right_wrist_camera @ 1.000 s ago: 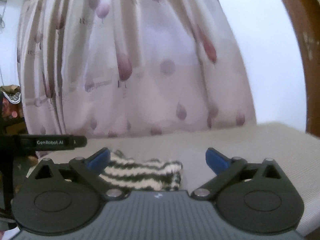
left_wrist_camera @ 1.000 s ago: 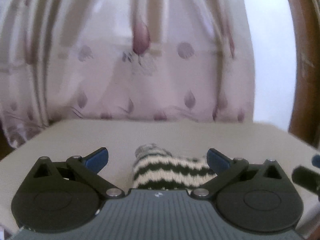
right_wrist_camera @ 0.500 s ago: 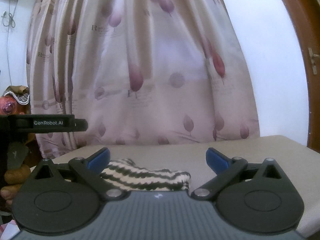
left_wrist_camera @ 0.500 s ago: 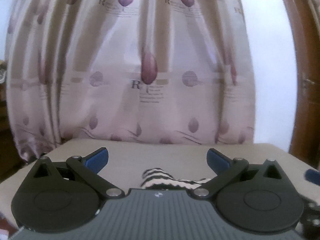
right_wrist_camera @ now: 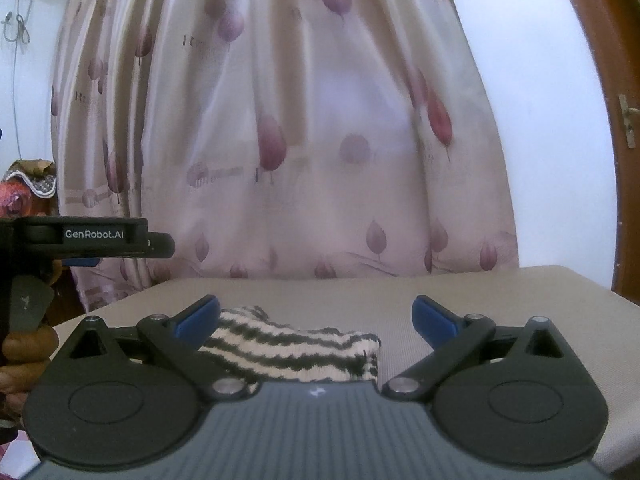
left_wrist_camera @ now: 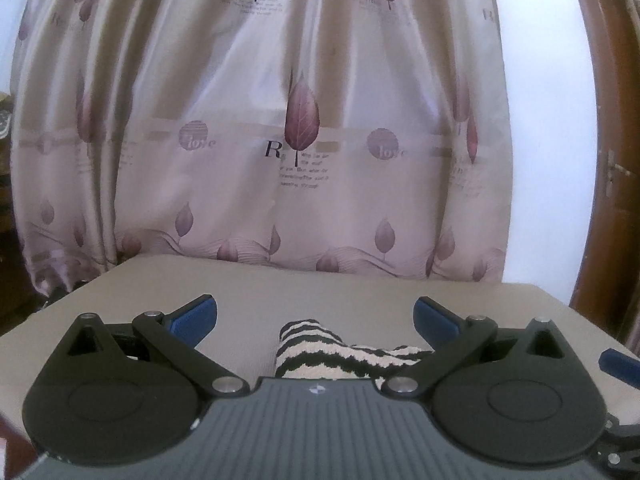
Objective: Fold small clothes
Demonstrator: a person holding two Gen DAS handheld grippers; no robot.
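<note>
A small folded knit garment (left_wrist_camera: 320, 354) with dark green and cream stripes lies on the beige table (left_wrist_camera: 280, 288). In the left wrist view it sits between and just below my open blue fingertips. My left gripper (left_wrist_camera: 315, 314) is open and empty, held above it. In the right wrist view the garment (right_wrist_camera: 292, 350) lies toward the left finger. My right gripper (right_wrist_camera: 315, 314) is open and empty, above the garment's right end. The left gripper's body (right_wrist_camera: 80, 238) shows at the left of the right wrist view. Each gripper's base hides the garment's near part.
A pale curtain (left_wrist_camera: 300, 140) with purple leaf prints hangs behind the table's far edge. A brown wooden door frame (left_wrist_camera: 608, 160) stands at the right, beside a white wall (right_wrist_camera: 552, 140). The table's right edge (right_wrist_camera: 592, 292) is close. Cluttered items (right_wrist_camera: 28, 184) sit far left.
Both grippers have risen and tilted back from the garment, so more curtain and less table shows. Both stay open; the garment lies still.
</note>
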